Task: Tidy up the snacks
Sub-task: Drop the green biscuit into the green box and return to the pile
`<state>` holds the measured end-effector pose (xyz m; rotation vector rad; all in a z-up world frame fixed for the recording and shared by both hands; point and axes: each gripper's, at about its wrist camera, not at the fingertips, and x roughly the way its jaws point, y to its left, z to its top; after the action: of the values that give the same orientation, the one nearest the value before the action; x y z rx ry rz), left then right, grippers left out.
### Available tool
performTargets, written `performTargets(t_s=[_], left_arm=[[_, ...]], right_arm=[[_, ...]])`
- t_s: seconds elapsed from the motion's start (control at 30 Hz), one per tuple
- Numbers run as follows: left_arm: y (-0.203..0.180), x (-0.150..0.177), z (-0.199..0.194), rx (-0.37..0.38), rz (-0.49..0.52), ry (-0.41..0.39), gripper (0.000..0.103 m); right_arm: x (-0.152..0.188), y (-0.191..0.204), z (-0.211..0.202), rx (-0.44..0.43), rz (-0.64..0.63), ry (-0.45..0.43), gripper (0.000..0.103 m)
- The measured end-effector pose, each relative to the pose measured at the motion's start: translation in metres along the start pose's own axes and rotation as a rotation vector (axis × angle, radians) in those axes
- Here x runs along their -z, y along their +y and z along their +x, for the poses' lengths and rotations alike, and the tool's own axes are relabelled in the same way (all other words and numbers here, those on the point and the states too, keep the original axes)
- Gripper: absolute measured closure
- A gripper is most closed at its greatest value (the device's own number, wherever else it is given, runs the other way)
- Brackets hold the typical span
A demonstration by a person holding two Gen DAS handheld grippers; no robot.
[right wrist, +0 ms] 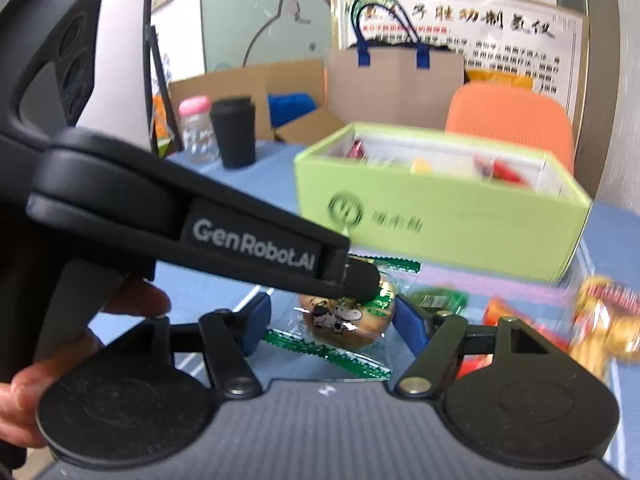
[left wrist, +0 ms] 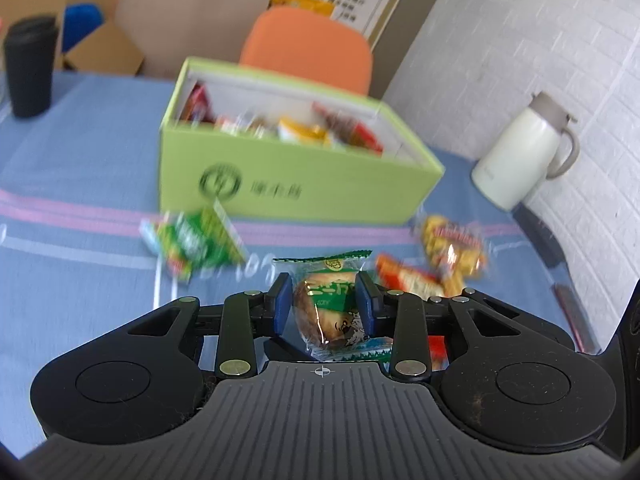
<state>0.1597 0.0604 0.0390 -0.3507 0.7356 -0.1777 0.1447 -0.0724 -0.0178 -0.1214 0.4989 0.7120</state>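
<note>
My left gripper is shut on a green-wrapped pastry packet, held above the blue tablecloth. The same packet shows in the right wrist view, between the open blue pads of my right gripper, with the left gripper's black finger crossing over it. The light green snack box stands open behind, with several packets inside; it also shows in the right wrist view. A green packet, a red packet and a yellow-orange packet lie on the cloth before the box.
A white thermos jug stands at the right by the white wall. A black cup stands at the far left; beside it a pink-lidded jar. An orange chair, cardboard boxes and a paper bag are behind the table.
</note>
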Motion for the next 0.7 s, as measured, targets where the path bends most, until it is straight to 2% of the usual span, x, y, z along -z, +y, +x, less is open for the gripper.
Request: performTargets(t_s=[0.2,0.33,0.57,0.6,0.63,0.7], left_arm=[[-0.016,-0.052,0.013,-0.005,0.043,-0.084,0.091],[-0.017,-0.089,0.034,-0.006,0.049,-0.101,0.093],[0.005,-0.141,0.093,-0.004,0.012,-0.064,0.093],[0.009,-0.145,0.098,0.001,-0.002,-0.057,0.091],[0.015,-0.148,0.101,0.002,-0.016,-0.059,0.082],[0.025,-0.151,0.093,0.009,-0.029,-0.102,0.070]], right_arm=[[-0.048,-0.028,0.019,0.020,-0.051,-0.057,0.030],[-0.078,-0.047,0.042,0.054,-0.108,-0.076,0.030],[-0.106,-0.090,0.102,0.036,-0.076,-0.016,0.027],[-0.108,-0.097,0.109,0.030,-0.062,-0.008,0.021],[-0.109,-0.103,0.110,0.038,-0.047,-0.018,0.020],[-0.109,-0.113,0.097,0.057,-0.019,-0.064,0.016]])
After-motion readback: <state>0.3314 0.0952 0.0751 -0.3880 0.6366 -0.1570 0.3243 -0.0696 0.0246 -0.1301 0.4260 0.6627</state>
